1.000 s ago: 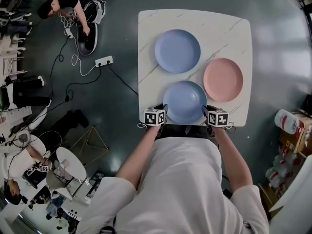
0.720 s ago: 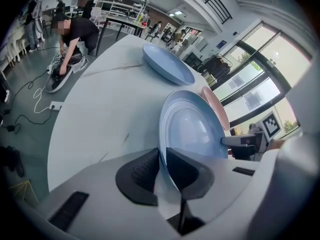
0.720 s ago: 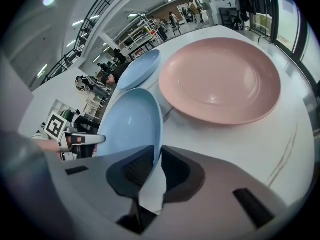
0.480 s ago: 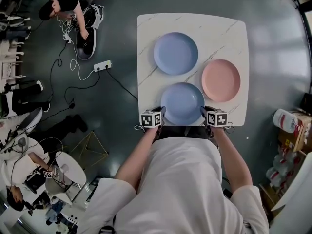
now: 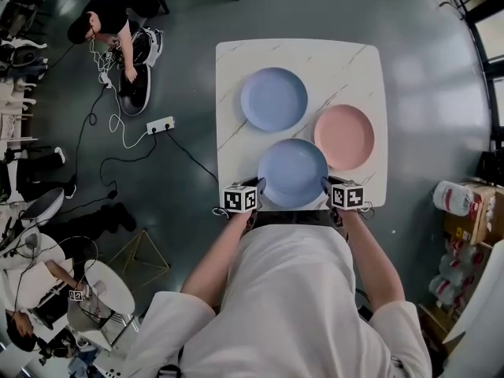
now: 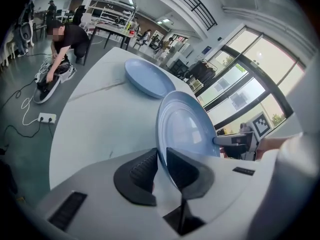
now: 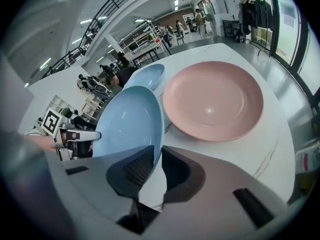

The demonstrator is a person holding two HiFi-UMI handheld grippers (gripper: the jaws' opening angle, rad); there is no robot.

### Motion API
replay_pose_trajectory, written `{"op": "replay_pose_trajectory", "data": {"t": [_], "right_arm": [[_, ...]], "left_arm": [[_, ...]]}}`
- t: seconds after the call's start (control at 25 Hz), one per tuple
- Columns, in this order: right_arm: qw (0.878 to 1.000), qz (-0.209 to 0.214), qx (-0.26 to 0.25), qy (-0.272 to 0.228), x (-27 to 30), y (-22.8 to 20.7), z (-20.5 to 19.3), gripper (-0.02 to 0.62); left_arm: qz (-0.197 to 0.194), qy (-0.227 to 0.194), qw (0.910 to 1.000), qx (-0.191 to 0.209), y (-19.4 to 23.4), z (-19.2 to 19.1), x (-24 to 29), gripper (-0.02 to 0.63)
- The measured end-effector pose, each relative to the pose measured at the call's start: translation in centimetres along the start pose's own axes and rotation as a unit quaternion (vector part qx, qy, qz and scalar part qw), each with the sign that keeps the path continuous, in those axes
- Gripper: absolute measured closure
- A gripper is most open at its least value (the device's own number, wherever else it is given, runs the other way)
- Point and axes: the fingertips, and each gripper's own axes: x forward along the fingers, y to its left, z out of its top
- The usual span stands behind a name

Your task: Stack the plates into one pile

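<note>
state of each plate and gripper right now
near blue plate: gripped at both side rims, held just above the table
far blue plate: flat on table, untouched
pink plate: flat on table, untouched
left gripper: jaws just closed, clamping near blue plate's rim
right gripper: same, opposite rim

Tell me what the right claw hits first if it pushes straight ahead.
The right claw, jaws just closed on the rim of the near blue plate, already carries it. Beyond, it would probably meet the pink plate first; depth is unclear.
</note>
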Motion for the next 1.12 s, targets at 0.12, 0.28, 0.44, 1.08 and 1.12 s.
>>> {"op": "replay_pose_trajectory", "data": {"t": [0.12,0.28,0.44,1.08,1.12], "right_arm": [[1.0,-0.012,0.008,-0.015,-1.5,-0.8,0.7,0.531],[0.999,-0.02,0.017,-0.029,-3.3,-2.4,0.5,0.532],[0.999,-0.026,0.027,-0.039,-5.2,-3.9,0.2,0.532],[0.998,-0.016,0.036,-0.04,-7.9,-11.5,2.2,0.532],[0.998,-0.015,0.037,-0.04,-7.9,-12.1,2.5,0.531]], "left_arm": [[-0.009,-0.003,0.9998,0.016,-1.5,1.1,0.3,0.549],[-0.018,-0.004,0.9993,0.034,-3.7,2.0,0.9,0.549],[-0.021,-0.001,0.9986,0.049,-5.9,2.2,1.7,0.549],[0.008,0.0,0.9965,0.083,-12.6,5.1,6.4,0.548],[0.01,0.001,0.9965,0.083,-13.0,5.4,6.9,0.548]]}}
